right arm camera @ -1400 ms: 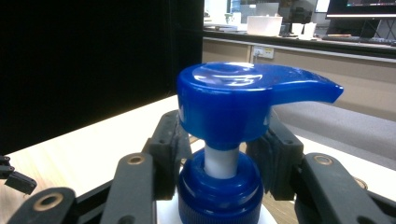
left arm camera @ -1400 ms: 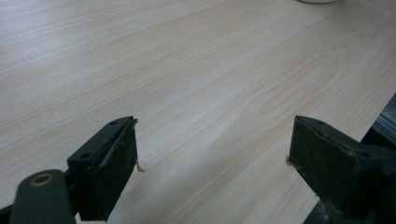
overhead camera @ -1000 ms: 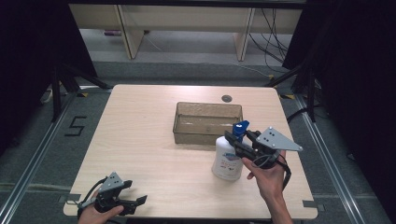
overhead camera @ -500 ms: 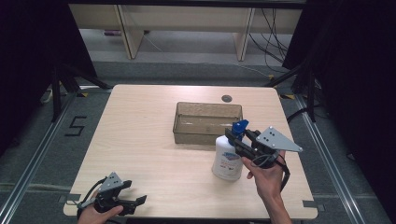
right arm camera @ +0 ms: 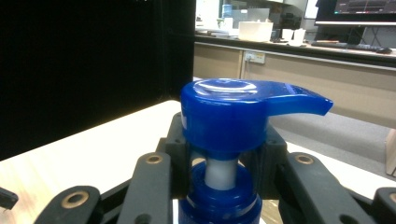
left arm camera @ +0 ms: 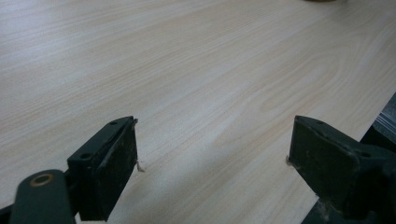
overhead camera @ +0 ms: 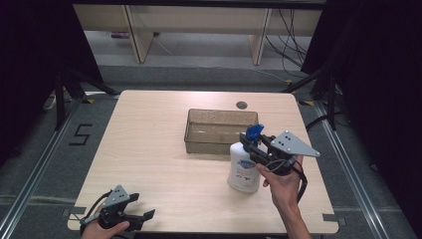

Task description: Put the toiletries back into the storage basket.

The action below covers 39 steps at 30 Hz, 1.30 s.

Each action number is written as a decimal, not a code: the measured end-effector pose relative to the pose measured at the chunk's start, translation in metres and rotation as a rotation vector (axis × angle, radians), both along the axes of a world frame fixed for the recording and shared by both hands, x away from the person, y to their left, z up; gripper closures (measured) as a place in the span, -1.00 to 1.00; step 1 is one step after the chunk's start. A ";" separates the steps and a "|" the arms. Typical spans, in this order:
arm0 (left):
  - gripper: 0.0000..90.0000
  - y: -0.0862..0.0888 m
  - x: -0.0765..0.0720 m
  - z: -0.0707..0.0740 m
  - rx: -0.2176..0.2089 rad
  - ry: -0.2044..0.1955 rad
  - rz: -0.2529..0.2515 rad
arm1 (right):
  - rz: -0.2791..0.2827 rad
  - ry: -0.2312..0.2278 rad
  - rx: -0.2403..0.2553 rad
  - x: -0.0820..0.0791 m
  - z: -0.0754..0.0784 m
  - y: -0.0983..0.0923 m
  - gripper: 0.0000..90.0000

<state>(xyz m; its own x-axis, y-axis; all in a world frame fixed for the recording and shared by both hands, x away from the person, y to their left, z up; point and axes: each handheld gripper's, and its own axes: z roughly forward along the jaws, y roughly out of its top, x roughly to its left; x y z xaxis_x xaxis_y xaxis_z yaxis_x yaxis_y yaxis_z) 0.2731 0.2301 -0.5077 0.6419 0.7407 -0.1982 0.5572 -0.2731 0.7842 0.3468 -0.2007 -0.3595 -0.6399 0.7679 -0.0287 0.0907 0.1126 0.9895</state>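
At the table's near edge the left gripper (overhead camera: pixel 144 216) rests with its jaws apart, empty. Farther in, the right gripper (overhead camera: pixel 250 145), jaws just closing, clamps the white plastic pump bottle (overhead camera: pixel 243 172) at its stiff blue neck, beside the clear plastic bin (overhead camera: pixel 220 131); likely top-heavy, slippery body.

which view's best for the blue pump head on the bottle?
Right gripper view: the blue pump head sits close up, spout pointing right, right gripper shut on its neck. High view shows it small atop the white bottle.
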 end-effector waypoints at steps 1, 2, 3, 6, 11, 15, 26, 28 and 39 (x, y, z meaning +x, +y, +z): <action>-0.67 0.000 0.000 0.000 0.000 0.000 0.002 | 0.007 0.015 0.005 -0.001 0.001 0.001 0.46; -0.67 0.000 0.000 0.000 0.000 0.000 0.002 | 0.007 0.015 0.005 -0.001 0.001 0.001 0.46; -0.67 0.000 0.000 0.000 0.002 0.001 0.002 | 0.000 -0.002 0.005 -0.001 0.005 0.000 0.46; -0.67 -0.001 0.000 -0.001 -0.006 -0.003 0.005 | 0.006 -0.010 0.018 -0.002 0.011 0.000 0.46; -0.67 0.000 0.001 -0.001 -0.004 -0.002 0.004 | 0.009 -0.018 0.044 0.003 0.024 -0.004 0.46; -0.67 -0.001 0.001 -0.001 -0.010 -0.003 0.004 | 0.005 -0.026 0.057 0.006 0.031 -0.005 0.47; -0.67 -0.001 0.002 -0.001 -0.003 -0.003 0.007 | -0.001 -0.024 0.032 0.012 0.038 -0.004 0.47; -0.67 -0.001 0.002 -0.002 -0.003 -0.005 0.008 | 0.000 -0.019 0.041 0.014 0.038 -0.004 0.47; -0.67 -0.002 0.002 -0.002 -0.014 -0.004 0.005 | -0.006 -0.009 0.030 0.024 0.050 -0.002 0.47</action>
<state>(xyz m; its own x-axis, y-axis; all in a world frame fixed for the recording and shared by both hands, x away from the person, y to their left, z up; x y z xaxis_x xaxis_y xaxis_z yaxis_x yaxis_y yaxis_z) 0.2755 0.2284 -0.5097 0.6388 0.7412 -0.2063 0.5558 -0.2592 0.7899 0.3708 -0.2027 -0.3093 -0.6348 0.7726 -0.0108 0.0827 0.0819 0.9932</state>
